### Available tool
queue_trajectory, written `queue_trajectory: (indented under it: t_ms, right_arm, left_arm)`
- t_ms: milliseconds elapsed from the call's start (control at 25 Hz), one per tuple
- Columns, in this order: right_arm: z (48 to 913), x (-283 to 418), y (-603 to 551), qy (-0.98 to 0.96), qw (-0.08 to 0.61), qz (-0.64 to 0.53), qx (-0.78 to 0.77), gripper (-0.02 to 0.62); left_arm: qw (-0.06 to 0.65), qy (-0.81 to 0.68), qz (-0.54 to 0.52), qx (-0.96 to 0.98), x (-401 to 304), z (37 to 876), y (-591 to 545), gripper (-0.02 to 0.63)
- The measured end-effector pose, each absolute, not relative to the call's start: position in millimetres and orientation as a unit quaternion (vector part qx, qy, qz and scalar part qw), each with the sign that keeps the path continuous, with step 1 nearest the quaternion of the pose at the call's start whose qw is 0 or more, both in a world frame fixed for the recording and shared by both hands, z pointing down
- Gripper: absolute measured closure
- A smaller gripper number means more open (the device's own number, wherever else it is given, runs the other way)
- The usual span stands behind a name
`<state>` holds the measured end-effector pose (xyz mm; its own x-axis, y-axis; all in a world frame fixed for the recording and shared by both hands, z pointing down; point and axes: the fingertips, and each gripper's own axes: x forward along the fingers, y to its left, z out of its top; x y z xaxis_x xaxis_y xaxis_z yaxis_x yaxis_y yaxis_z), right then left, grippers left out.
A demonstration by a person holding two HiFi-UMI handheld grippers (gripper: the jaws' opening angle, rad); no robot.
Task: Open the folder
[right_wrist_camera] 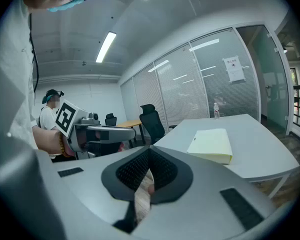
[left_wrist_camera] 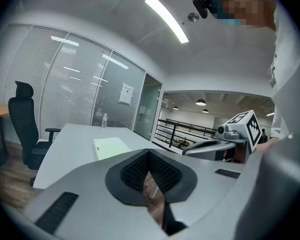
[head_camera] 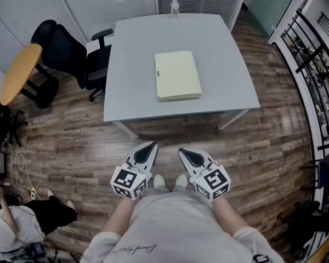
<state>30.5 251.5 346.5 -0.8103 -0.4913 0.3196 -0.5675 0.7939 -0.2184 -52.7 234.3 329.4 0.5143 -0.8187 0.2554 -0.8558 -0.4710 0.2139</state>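
Observation:
A pale yellow folder (head_camera: 177, 75) lies closed and flat in the middle of the grey table (head_camera: 131, 86). It also shows in the left gripper view (left_wrist_camera: 111, 147) and the right gripper view (right_wrist_camera: 212, 145). Both grippers are held low, close to the person's body, over the wood floor in front of the table and well short of the folder. My left gripper (head_camera: 149, 147) (left_wrist_camera: 149, 152) is shut with nothing between its jaws. Beside it, my right gripper (head_camera: 183, 153) (right_wrist_camera: 149, 151) is shut and empty too.
A water bottle (head_camera: 175, 6) stands at the table's far edge. Black office chairs (head_camera: 71, 51) and a round wooden table (head_camera: 19, 70) are to the left. A black railing (head_camera: 312, 53) runs along the right. Another person (head_camera: 11, 223) sits at lower left.

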Motion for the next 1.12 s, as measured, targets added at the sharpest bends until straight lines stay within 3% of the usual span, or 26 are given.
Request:
queue_trajectory:
  t_ms: [400, 600, 1120]
  right_arm:
    - [341, 27, 243, -0.941, 0.119, 0.153, 0.276, 0.572]
    - [336, 37, 235, -0.937, 0.085, 0.18, 0.288, 0.572]
    - [340, 74, 239, -0.943, 0.108, 0.157, 0.272, 0.572]
  left_arm:
    - [0.158, -0.472, 0.063, 0.865, -38, 325, 230, 0.597]
    - [0.152, -0.482, 0.061, 0.861, -33, 320, 230, 0.597]
    - [0.155, -0.497, 0.054, 0.852, 1, 326, 236, 0.597]
